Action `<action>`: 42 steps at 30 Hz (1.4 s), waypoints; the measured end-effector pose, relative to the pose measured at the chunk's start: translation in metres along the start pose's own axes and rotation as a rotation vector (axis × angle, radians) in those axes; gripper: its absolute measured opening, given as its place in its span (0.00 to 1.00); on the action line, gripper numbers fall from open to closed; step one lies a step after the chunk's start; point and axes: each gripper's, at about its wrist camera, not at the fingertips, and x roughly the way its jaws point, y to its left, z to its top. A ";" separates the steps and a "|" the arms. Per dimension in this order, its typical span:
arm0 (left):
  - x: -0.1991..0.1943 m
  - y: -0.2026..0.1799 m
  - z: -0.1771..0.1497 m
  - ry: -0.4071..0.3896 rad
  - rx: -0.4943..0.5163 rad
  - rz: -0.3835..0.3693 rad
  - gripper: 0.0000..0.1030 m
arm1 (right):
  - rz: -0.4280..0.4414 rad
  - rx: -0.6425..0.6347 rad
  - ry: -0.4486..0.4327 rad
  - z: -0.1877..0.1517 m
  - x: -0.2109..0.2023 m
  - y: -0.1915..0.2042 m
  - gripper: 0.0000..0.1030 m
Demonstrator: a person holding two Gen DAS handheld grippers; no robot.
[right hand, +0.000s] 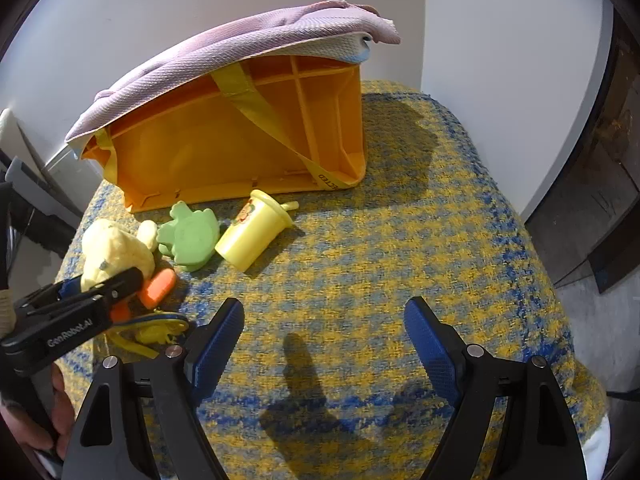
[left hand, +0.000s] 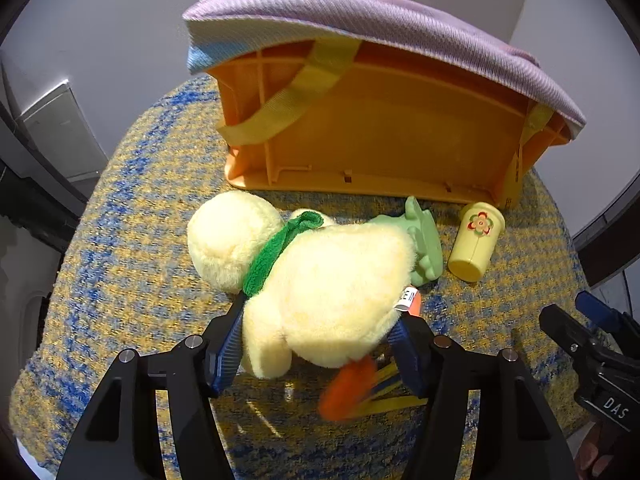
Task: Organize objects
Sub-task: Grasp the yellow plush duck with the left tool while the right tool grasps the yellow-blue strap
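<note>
**Left jaws clamp the plush duck**

The left gripper [left hand: 320, 344] has the pale yellow plush duck [left hand: 320, 280] between its blue pads, jaws pinching the soft body from both sides, right on the yellow-and-blue woven cover of the bench [right hand: 400, 240]. The duck wears a green scarf [left hand: 276, 252], and its orange feet [left hand: 348, 392] poke out below the grip. Just beyond it lies a green toy [left hand: 424, 240], touching the duck's side, and beside that a small yellow cup [left hand: 476, 244] with a flower on it, tipped on its side. Behind them all stands the orange crate [left hand: 380, 132], turned on its side, with a lilac cloth [left hand: 380, 20] draped over the top. Over on the right, the right gripper [right hand: 324, 332] hovers above bare cover, jaws spread wide, nothing between them.
</note>
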 end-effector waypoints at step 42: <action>-0.049 0.086 -0.042 -0.113 -0.041 0.085 0.61 | 0.037 -0.244 0.117 -0.027 0.039 0.146 0.80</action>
